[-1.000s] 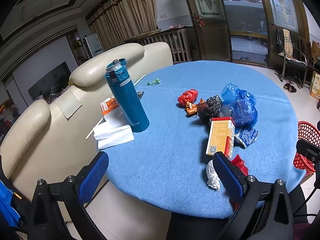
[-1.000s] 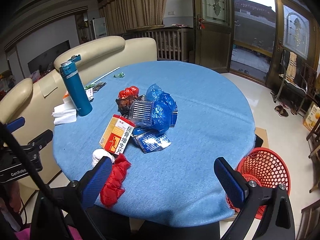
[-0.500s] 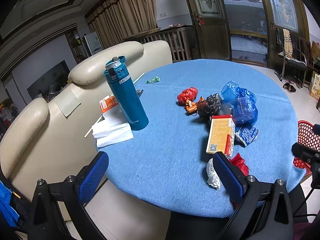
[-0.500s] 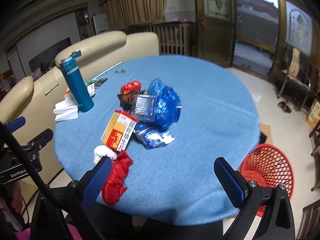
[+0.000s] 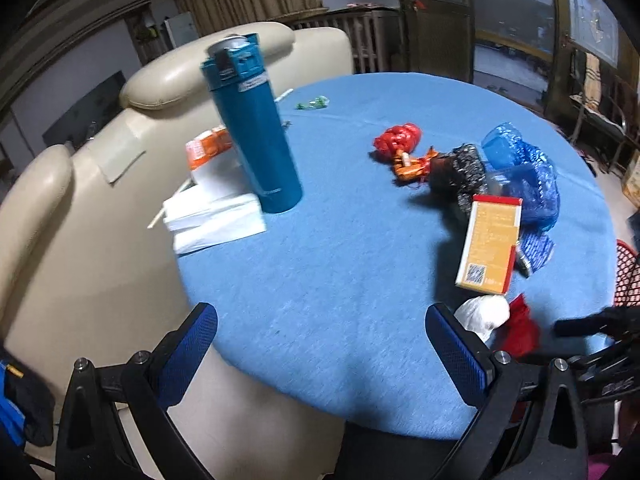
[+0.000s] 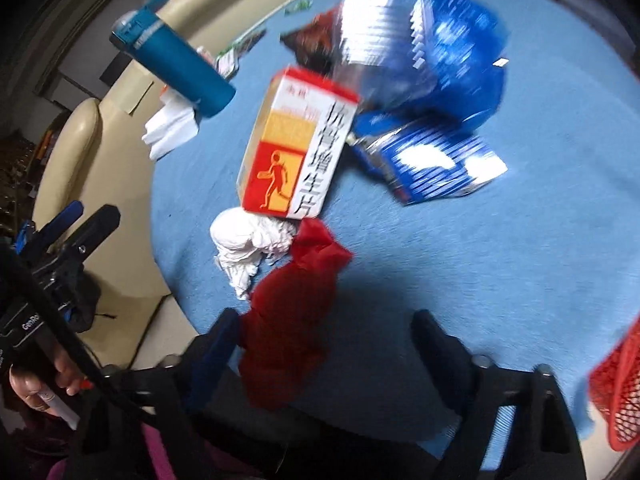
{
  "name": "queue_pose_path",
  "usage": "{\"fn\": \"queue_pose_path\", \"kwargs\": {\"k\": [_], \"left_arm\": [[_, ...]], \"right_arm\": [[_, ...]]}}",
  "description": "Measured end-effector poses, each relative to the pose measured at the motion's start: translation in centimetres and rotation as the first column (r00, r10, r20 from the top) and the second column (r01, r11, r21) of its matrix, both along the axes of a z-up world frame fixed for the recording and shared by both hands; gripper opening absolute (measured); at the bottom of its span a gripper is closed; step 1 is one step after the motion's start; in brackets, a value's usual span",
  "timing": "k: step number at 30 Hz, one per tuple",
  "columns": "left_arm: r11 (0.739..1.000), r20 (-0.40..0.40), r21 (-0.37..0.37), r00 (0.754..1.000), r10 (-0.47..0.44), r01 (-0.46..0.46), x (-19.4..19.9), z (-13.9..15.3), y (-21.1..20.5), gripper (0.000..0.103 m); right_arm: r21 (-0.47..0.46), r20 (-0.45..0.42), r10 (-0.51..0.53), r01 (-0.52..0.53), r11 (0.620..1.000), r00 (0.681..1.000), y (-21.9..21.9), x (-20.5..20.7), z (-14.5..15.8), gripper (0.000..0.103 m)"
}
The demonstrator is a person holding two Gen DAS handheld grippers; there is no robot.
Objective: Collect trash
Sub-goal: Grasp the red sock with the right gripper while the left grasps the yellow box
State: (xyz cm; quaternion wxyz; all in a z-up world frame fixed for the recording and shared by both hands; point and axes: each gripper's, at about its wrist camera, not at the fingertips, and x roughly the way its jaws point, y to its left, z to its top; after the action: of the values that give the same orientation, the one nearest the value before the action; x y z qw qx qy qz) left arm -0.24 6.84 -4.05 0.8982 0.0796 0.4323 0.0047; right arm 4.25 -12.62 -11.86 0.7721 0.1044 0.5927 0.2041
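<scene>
Trash lies on a round blue table: a red crumpled wrapper, a white tissue wad, an orange-and-red medicine box, blue plastic bags, a blue packet, a red bag and a dark wrapper. My right gripper is open, low over the near table edge, with the red wrapper by its left finger. My left gripper is open and empty at the table's near edge, left of the tissue wad.
A teal flask stands at the table's left beside white napkins and an orange box. A cream sofa backs the table. A red mesh basket sits on the floor at the right.
My right gripper has swung down and forward toward the red wrapper and tissue; its view is now blurred. My left gripper has moved slightly closer to the table.
</scene>
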Motion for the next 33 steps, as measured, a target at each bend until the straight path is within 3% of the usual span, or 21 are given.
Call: {"fn": "queue_pose_path", "kwargs": {"k": [2, 5, 7, 9, 17, 20, 22, 28, 31, 33], "left_arm": [[0.999, -0.005, -0.026, 0.999, -0.042, 0.041, 1.1, -0.1, -0.7, 0.103], [0.993, -0.025, -0.068, 0.995, -0.102, 0.100, 2.9, -0.3, -1.9, 0.103], [0.987, -0.033, -0.086, 0.989, -0.142, 0.139, 3.9, -0.5, -2.9, 0.103], [0.979, -0.056, -0.097, 0.982, -0.183, 0.177, 4.9, -0.8, -4.3, 0.103], [0.941, -0.112, -0.163, 0.942, -0.316, 0.296, 7.1, -1.9, -9.5, 0.100], [0.933, -0.155, -0.186, 0.928, -0.339, 0.309, 8.0, -2.8, -10.6, 0.080], [0.928, -0.189, -0.209, 0.919, -0.347, 0.307, 8.3, -3.4, -10.8, 0.053], [0.928, -0.144, -0.209, 0.928, -0.343, 0.310, 7.6, -1.9, -11.1, 0.049], [0.922, -0.082, -0.198, 0.932, -0.354, 0.333, 5.8, 0.9, -11.3, 0.049], [0.903, -0.041, -0.206, 0.919, -0.393, 0.377, 4.4, 3.1, -12.5, 0.049]], "right_arm": [[-0.009, 0.014, 0.007, -0.007, 1.000, 1.000, 0.6, 0.4, -0.1, 0.083], [-0.029, 0.017, 0.036, -0.036, 0.999, 0.999, 1.7, 0.9, -0.4, 0.071], [-0.071, 0.039, 0.054, -0.051, 0.996, 0.998, 2.2, 0.9, -0.4, 0.053], [-0.023, 0.021, 0.060, -0.059, 0.998, 0.998, 2.0, 0.7, -0.6, 0.043], [0.002, 0.071, -0.067, 0.067, 0.998, 0.995, -3.4, -0.1, 0.4, 0.043], [0.010, 0.110, -0.131, 0.131, 0.991, 0.985, -6.4, -0.7, 1.6, 0.043], [0.016, 0.144, -0.180, 0.180, 0.984, 0.973, -8.5, -1.2, 2.6, 0.043], [0.025, 0.267, -0.320, 0.325, 0.945, 0.909, -15.2, -3.2, 5.6, 0.043], [0.034, 0.326, -0.393, 0.405, 0.914, 0.860, -18.7, -5.0, 6.8, 0.043], [0.041, 0.349, -0.435, 0.450, 0.892, 0.830, -20.7, -5.8, 7.4, 0.043]]}}
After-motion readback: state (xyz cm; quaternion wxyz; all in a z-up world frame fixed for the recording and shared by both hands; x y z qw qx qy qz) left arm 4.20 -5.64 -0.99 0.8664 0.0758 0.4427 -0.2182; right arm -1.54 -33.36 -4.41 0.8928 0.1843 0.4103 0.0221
